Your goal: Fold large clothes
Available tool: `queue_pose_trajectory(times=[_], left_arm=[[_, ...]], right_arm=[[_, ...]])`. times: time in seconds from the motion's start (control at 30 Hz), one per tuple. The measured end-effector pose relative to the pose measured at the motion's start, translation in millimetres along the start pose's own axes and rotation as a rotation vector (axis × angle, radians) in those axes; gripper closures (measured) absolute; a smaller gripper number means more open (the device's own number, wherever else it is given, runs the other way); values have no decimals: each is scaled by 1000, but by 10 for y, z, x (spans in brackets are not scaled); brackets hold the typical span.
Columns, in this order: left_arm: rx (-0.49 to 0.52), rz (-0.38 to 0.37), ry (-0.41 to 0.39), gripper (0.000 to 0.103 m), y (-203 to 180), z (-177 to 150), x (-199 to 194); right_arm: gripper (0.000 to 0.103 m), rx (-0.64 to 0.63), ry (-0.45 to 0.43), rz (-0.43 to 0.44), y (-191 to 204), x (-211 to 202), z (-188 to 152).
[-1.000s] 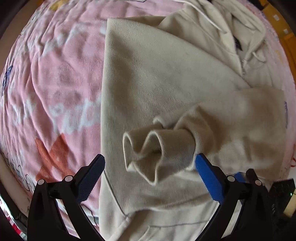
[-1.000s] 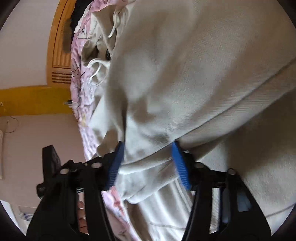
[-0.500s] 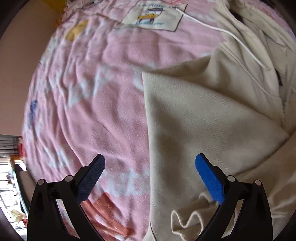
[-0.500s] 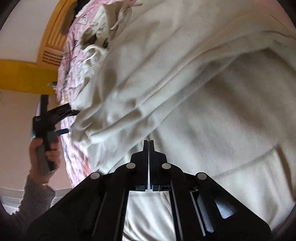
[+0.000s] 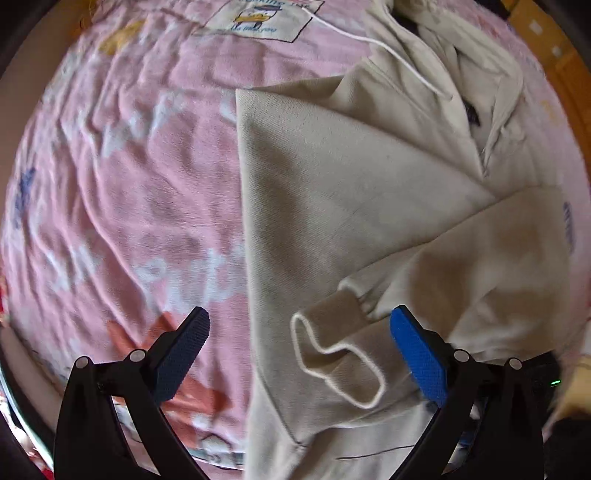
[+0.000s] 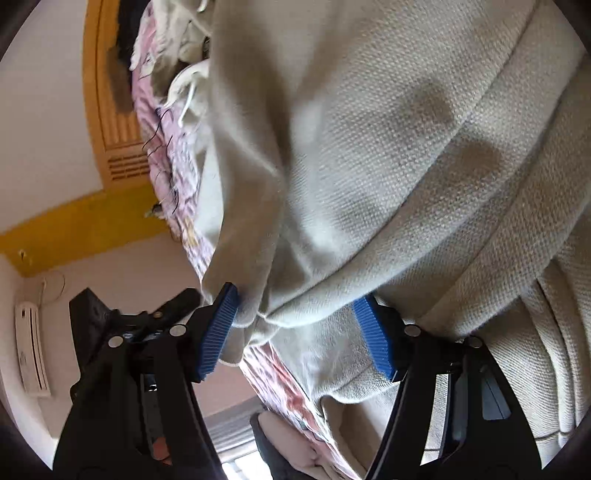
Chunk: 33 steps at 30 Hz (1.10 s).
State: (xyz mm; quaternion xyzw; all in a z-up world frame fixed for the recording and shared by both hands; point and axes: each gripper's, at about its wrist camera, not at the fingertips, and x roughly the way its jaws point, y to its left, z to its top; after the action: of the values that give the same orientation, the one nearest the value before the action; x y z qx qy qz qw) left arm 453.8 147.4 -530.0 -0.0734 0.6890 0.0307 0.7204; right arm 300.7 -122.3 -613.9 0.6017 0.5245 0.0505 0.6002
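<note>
A large beige hoodie [image 5: 351, 192] lies on a pink patterned blanket [image 5: 129, 184], its sides folded in and its hood at the top right. One sleeve lies across the body, its cuff [image 5: 332, 354] between my left fingers. My left gripper [image 5: 299, 350] is open and hovers over that cuff without holding it. In the right wrist view the hoodie [image 6: 369, 147] fills the frame. My right gripper [image 6: 299, 328] is open, with a folded edge of the hoodie [image 6: 280, 314] between its blue pads.
The hoodie's white drawstring [image 5: 376, 44] trails toward a printed patch [image 5: 266, 14] on the blanket. A yellow wooden headboard [image 6: 110, 122] and a white wall unit [image 6: 31, 354] stand at the left in the right wrist view.
My right gripper was shut half a second ago and has opened around the hoodie's folded edge. My left gripper swung away toward the blanket, then came back over the sleeve cuff, staying open.
</note>
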Motion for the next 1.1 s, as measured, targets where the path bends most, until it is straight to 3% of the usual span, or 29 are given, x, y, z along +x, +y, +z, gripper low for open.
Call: queue_pose_trajectory(times=[0.07, 0.1, 0.13, 0.2, 0.43, 0.57, 0.63, 0.73, 0.87, 0.9, 0.93, 0.97, 1.1], left_arm=[[-23, -27, 2, 8, -4, 56, 20], [-29, -35, 3, 8, 1, 79, 32], [-35, -44, 2, 8, 3, 99, 43], [-46, -55, 4, 8, 35, 135, 76], [-46, -86, 17, 8, -16, 46, -29], [-76, -89, 30, 8, -26, -220, -125], [-90, -76, 35, 8, 8, -302, -113], [-106, -51, 61, 8, 90, -361, 19], [-155, -50, 89, 8, 169, -405, 147], [-157, -49, 82, 8, 178, -413, 136], [-156, -51, 76, 8, 190, -429, 118], [-156, -51, 69, 8, 196, -441, 99], [-138, -20, 47, 8, 229, -532, 3]], right_arm=[[39, 4, -16, 12, 6, 16, -2], [51, -13, -19, 4, 20, 49, 10], [76, -50, -17, -10, 56, 75, 12], [93, -108, -13, -48, 76, 41, 13], [97, -233, -21, -52, 246, -284, -180], [97, -166, 18, -48, 186, -477, -289], [96, -173, 25, -114, 116, -473, -314], [91, -175, 61, -225, -74, -324, -211], [83, -145, 134, -196, -115, -264, -65], [68, -185, 142, -201, -38, -316, -60], [44, -219, 140, -218, 22, -379, -74], [36, -251, 133, -240, 97, -455, -100], [33, -384, 147, -344, 526, -711, -267]])
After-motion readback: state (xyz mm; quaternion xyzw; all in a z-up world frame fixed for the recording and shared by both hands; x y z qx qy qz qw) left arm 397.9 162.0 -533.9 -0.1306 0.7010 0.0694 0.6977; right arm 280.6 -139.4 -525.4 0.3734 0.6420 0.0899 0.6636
